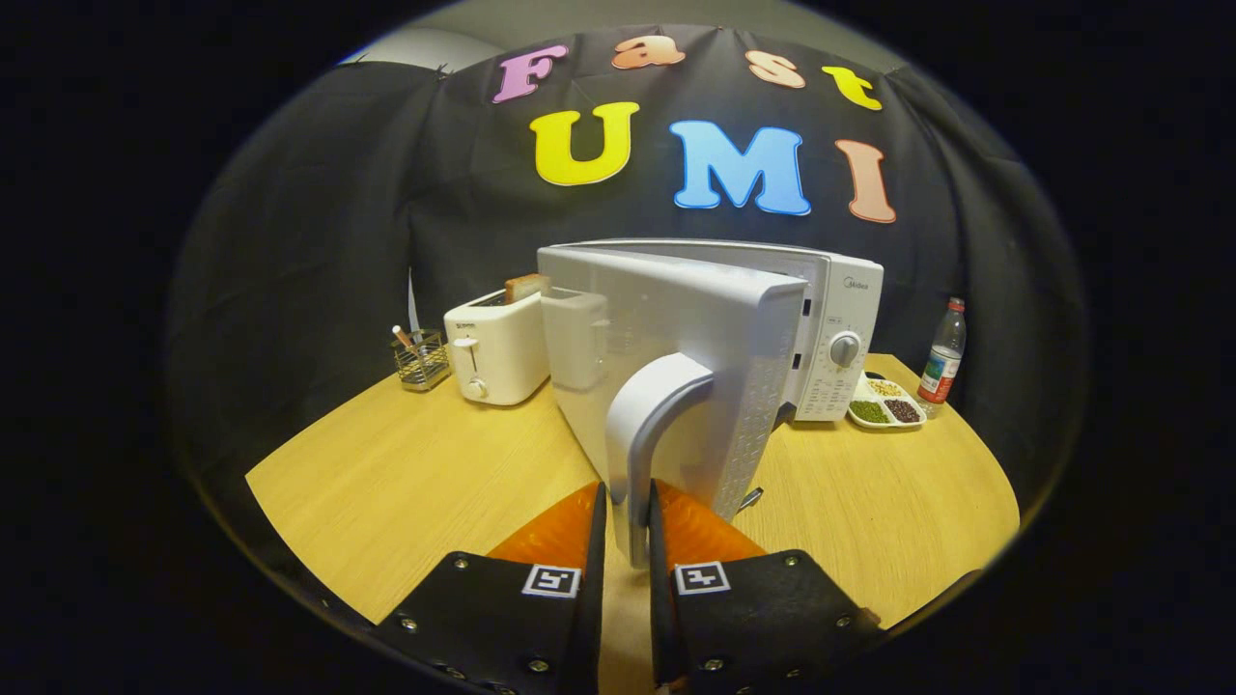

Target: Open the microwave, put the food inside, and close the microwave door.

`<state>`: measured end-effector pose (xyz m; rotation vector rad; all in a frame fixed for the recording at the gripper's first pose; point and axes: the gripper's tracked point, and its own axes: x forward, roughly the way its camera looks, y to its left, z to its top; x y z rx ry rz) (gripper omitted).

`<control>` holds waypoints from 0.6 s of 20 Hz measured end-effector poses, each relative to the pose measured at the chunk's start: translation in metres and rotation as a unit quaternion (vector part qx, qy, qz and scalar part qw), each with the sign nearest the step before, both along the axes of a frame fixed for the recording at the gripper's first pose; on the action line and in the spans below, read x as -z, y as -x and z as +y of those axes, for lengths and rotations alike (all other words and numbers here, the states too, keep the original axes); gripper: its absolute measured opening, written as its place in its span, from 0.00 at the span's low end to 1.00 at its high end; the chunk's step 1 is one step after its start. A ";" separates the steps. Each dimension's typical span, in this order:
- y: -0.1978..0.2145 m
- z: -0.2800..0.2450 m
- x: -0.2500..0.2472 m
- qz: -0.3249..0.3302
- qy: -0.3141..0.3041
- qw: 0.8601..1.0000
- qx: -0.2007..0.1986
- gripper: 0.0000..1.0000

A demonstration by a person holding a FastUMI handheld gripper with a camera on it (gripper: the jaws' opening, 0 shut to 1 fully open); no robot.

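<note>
A white microwave (835, 319) stands on the wooden table (406, 473), its door (676, 376) swung wide open toward me so I see the door's edge and outer face. The door's curved grey handle (647, 434) runs down between my fingers, and my gripper (628, 507) is shut on its lower end, one finger pressing each side. A white divided plate of food (886, 403) with green, dark and pale portions lies on the table to the right of the microwave, beyond the fingers. The open door hides the microwave's cavity.
A white toaster (497, 349) with a slice of bread (526, 287) in it stands left of the microwave. A small wire holder (421, 359) sits further left. A plastic bottle (943, 352) stands behind the plate, by the black cloth wall.
</note>
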<state>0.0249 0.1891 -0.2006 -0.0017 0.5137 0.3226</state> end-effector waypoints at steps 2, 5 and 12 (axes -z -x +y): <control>0.012 0.013 0.001 -0.002 0.007 1.000 -0.011 0.21; 0.027 0.035 0.001 -0.009 0.012 0.999 -0.030 0.22; 0.058 0.084 -0.001 -0.015 0.010 0.997 -0.072 0.22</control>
